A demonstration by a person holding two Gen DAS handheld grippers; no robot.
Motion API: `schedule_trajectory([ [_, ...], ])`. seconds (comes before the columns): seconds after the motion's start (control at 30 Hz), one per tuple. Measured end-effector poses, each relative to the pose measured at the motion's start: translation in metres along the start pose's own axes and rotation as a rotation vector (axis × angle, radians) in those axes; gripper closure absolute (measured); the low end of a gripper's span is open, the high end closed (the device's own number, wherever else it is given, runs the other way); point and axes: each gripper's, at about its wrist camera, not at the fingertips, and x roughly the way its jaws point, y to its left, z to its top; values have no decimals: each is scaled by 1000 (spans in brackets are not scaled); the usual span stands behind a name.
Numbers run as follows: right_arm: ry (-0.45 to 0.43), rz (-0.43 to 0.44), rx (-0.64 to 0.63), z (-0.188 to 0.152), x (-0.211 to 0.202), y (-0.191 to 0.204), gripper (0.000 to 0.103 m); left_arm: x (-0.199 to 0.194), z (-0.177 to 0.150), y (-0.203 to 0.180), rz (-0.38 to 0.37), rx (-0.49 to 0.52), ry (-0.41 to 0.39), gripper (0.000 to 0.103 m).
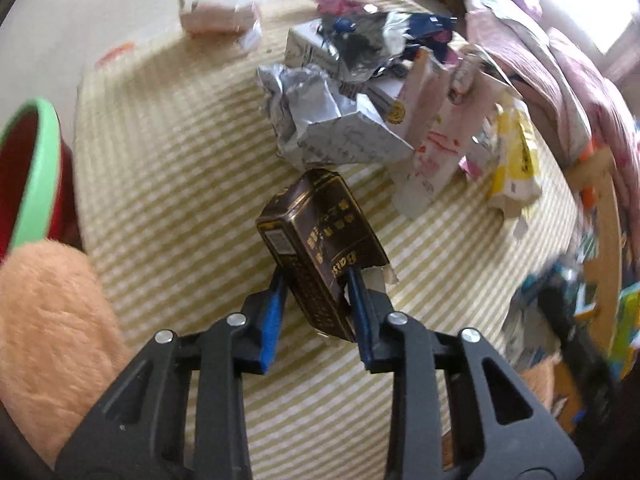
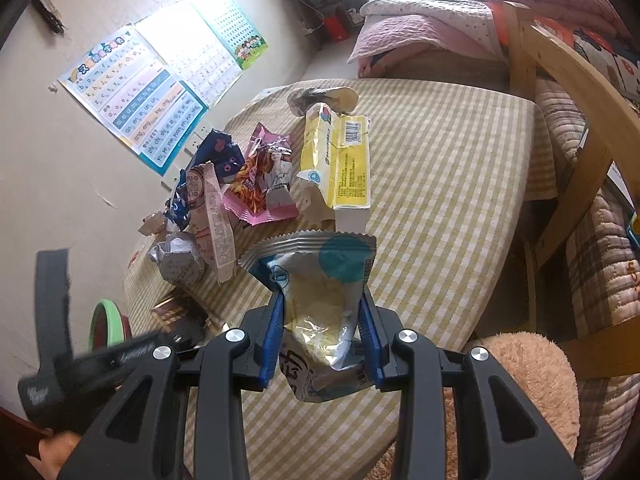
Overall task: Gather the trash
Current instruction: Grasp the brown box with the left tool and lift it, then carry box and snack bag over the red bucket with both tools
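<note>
My left gripper [image 1: 316, 280] is shut on a dark brown box with gold print [image 1: 320, 240] and holds it above the striped tablecloth [image 1: 168, 168]. My right gripper [image 2: 322, 300] is shut on a silver and teal snack bag [image 2: 320, 300], held over the table. A heap of trash lies on the table: crumpled grey paper [image 1: 320, 120], a yellow carton [image 2: 340, 164], a pink wrapper [image 2: 264, 184] and a dark blue wrapper [image 2: 220, 152]. The bin with a green rim [image 1: 36, 172] stands at the left; it also shows in the right wrist view [image 2: 106, 320].
A fuzzy orange cushion [image 1: 48, 340] lies beside the bin. A wooden chair [image 2: 568, 128] and pink quilts [image 2: 440, 12] are to the right of the table. Posters [image 2: 160, 88] hang on the wall behind. The left gripper's body [image 2: 80, 360] shows low left.
</note>
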Motion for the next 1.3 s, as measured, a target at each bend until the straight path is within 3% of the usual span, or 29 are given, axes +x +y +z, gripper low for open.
schedule_trajectory([
  [0.17, -2, -12, -18, -1, -1, 4, 70, -20, -12, 3, 35, 101, -68, 79],
  [0.57, -36, -2, -56, 1, -20, 27, 70, -74, -9, 3, 39, 180, -233, 79],
  [0.77, -96, 18, -94, 7, -43, 53, 70, -100, -5, 11, 58, 182, -338, 79],
  [1.3, -156, 26, -203, 8, -68, 109, 69, -128, -2, 47, 42, 122, -448, 79],
])
